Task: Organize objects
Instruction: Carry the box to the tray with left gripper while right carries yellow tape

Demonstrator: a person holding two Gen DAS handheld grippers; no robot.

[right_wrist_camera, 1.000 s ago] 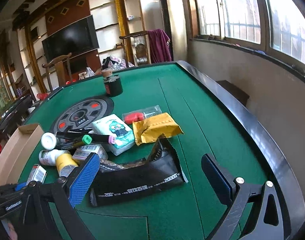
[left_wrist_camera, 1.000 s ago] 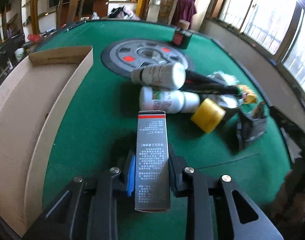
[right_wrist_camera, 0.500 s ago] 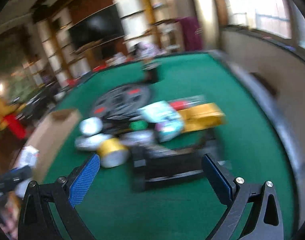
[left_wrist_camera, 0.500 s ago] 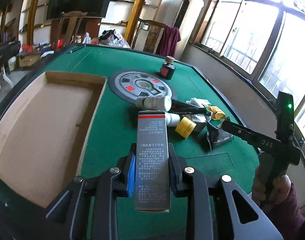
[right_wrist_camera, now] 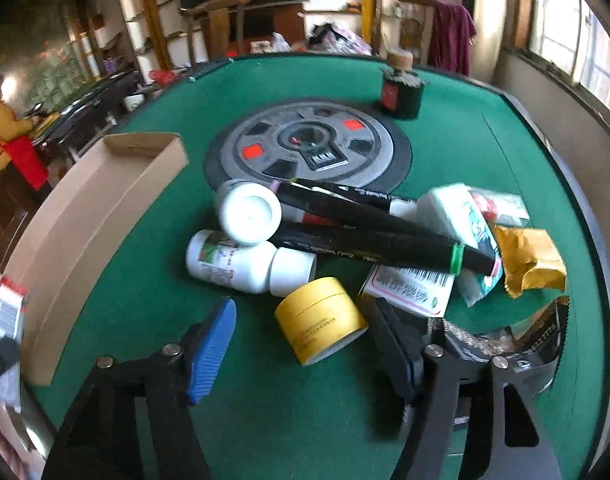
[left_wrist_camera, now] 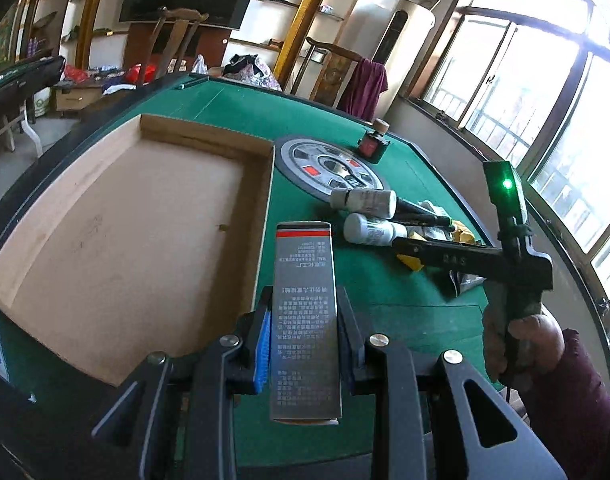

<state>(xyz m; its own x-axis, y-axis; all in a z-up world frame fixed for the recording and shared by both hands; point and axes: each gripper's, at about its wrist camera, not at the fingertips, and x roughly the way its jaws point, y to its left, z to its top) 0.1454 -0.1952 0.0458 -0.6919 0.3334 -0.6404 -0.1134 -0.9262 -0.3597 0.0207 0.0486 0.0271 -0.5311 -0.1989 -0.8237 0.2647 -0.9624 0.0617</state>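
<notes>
My left gripper [left_wrist_camera: 305, 344] is shut on a long grey box [left_wrist_camera: 305, 300] with a red stripe, held above the green table beside the right wall of an open cardboard tray [left_wrist_camera: 117, 216]. My right gripper [right_wrist_camera: 305, 344] is open, low over the table, with a yellow jar [right_wrist_camera: 319, 330] lying between its fingers. Behind the jar lies a pile: two white bottles [right_wrist_camera: 245, 264], black marker pens [right_wrist_camera: 369, 236], a white packet [right_wrist_camera: 457, 216] and a yellow pouch [right_wrist_camera: 529, 260]. The right gripper also shows in the left wrist view [left_wrist_camera: 421, 248].
A round grey disc [right_wrist_camera: 309, 144] is set in the table's middle, with a small dark bottle [right_wrist_camera: 401, 92] behind it. A black foil bag [right_wrist_camera: 505, 352] lies at the right. The tray [right_wrist_camera: 85, 216] runs along the table's left edge. Chairs and shelves stand beyond.
My left gripper has lifted and swung left with the grey box, bringing the tray into full view. My right gripper has moved forward and down onto the pile, straddling the yellow jar.
</notes>
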